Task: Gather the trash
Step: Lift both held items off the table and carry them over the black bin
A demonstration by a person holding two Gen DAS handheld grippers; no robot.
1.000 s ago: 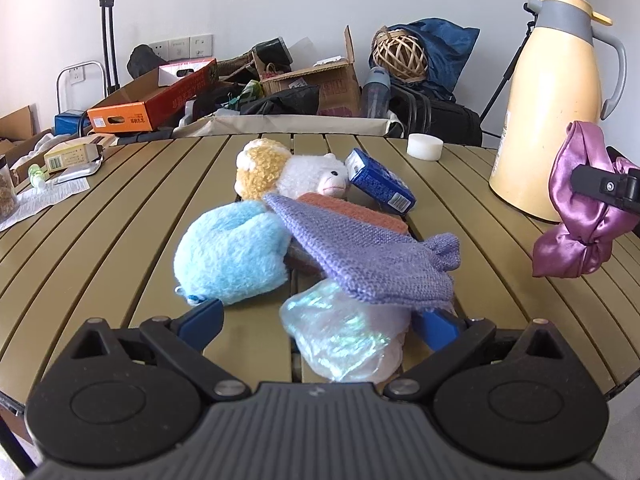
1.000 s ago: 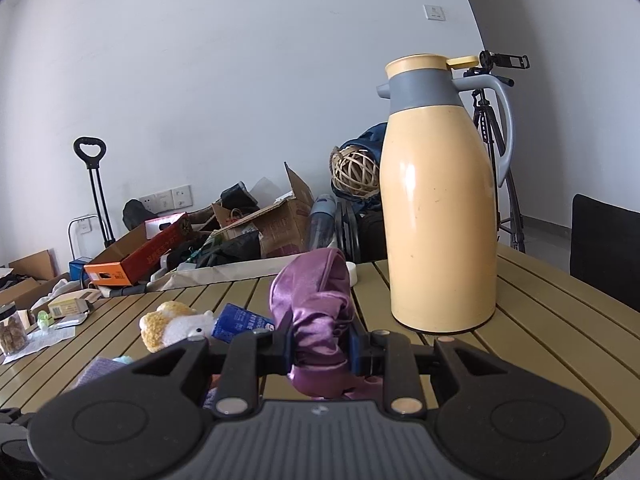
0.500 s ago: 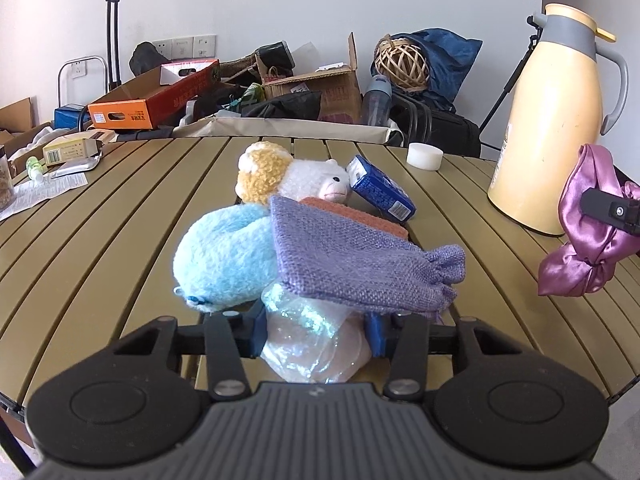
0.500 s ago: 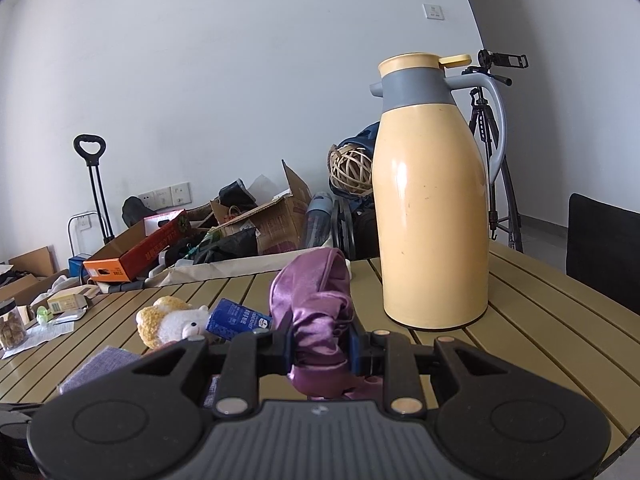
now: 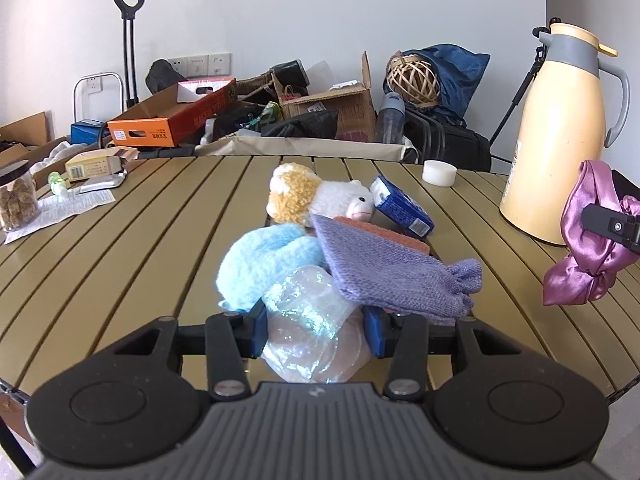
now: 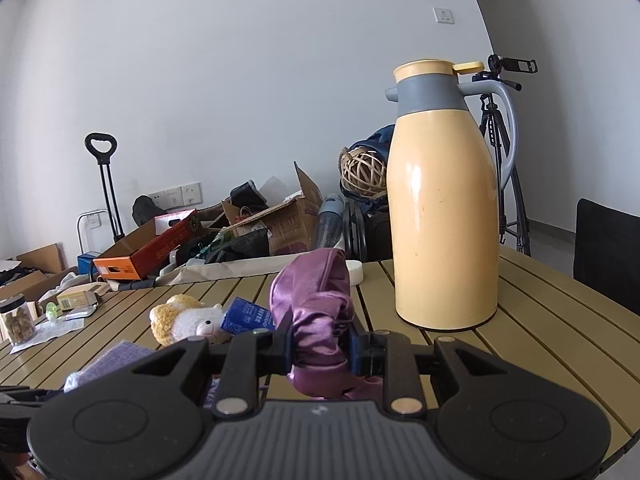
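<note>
My left gripper (image 5: 314, 326) is shut on a crumpled clear plastic wrapper (image 5: 312, 320), its blue pads pressing both sides at the near table edge. A purple knit pouch (image 5: 392, 276) drapes over the wrapper's far side, and a light blue fuzzy item (image 5: 264, 264) lies to its left. My right gripper (image 6: 320, 346) is shut on a bunched purple satin cloth (image 6: 318, 312); the same purple satin cloth (image 5: 588, 240) hangs at the right in the left wrist view.
Behind the pile lie a plush lamb (image 5: 316, 200) and a blue carton (image 5: 402, 206). A tall yellow thermos jug (image 6: 444, 216) and a white cap (image 5: 439, 172) stand to the right. A jar (image 5: 16, 196), papers and small boxes (image 5: 96, 166) sit at the table's left. Cardboard boxes clutter the floor beyond.
The left gripper's jaws have closed from wide open onto the plastic wrapper and lifted it slightly toward the camera. The right gripper still holds the satin cloth in place.
</note>
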